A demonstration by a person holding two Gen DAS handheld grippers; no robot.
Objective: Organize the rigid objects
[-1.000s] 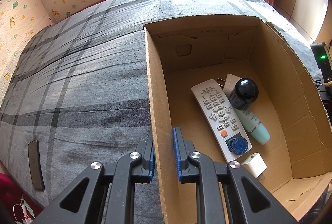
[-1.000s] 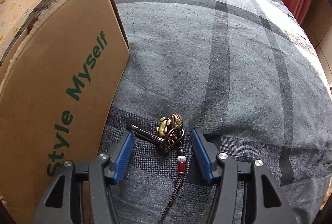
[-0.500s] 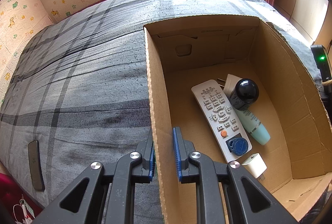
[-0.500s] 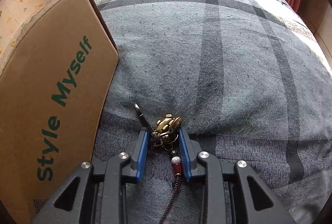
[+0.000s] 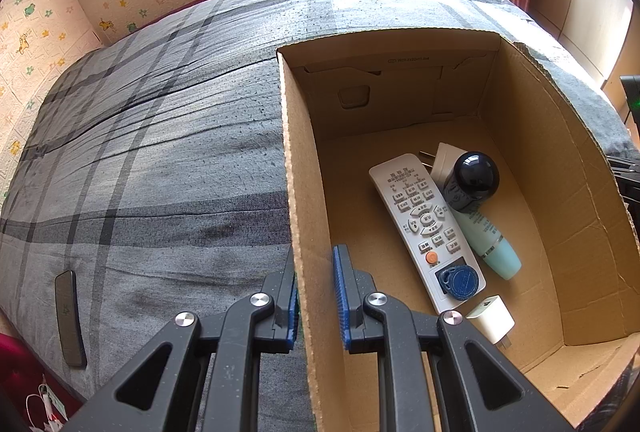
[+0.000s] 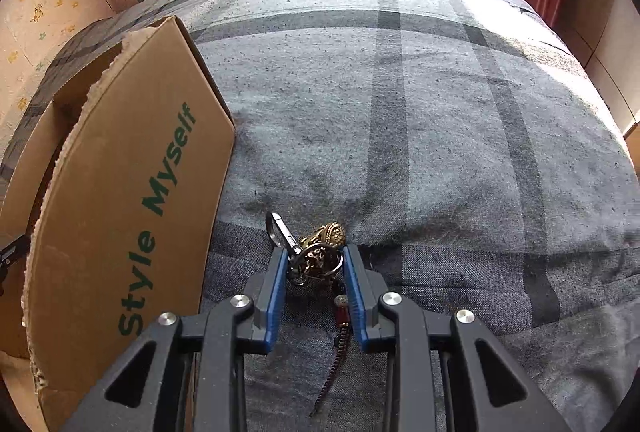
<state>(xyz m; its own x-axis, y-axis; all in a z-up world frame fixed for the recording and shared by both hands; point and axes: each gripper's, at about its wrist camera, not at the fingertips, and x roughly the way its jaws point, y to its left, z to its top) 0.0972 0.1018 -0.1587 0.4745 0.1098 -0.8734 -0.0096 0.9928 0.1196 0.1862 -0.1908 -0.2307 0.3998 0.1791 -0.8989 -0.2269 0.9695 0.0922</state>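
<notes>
Closing in from either side, the right gripper (image 6: 315,268) now has its blue pads clamped on the brass keychain with its clip and cord tassel (image 6: 318,252), lifting it just beside the brown cardboard box (image 6: 132,192). Meanwhile the left gripper (image 5: 316,296) stays clenched on the box's near wall. A white remote control (image 5: 424,228), mint-green tube (image 5: 486,236), white charger cube (image 5: 490,318) and blue round tag (image 5: 458,282) lie inside already; the keychain has yet to go in, and a dark flat phone-like slab (image 5: 70,318) remains on the grey plaid bedcover (image 5: 160,172).

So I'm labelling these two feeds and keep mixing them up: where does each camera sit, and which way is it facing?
Left wrist: on the left gripper, looking down along its fingers, shut on the cardboard box wall; remote and bottles inside.
Right wrist: on the right gripper, looking down at the bed; its jaws have just closed on the keychain.
Shared: the box and the grey plaid bed; no hand shows in either.
</notes>
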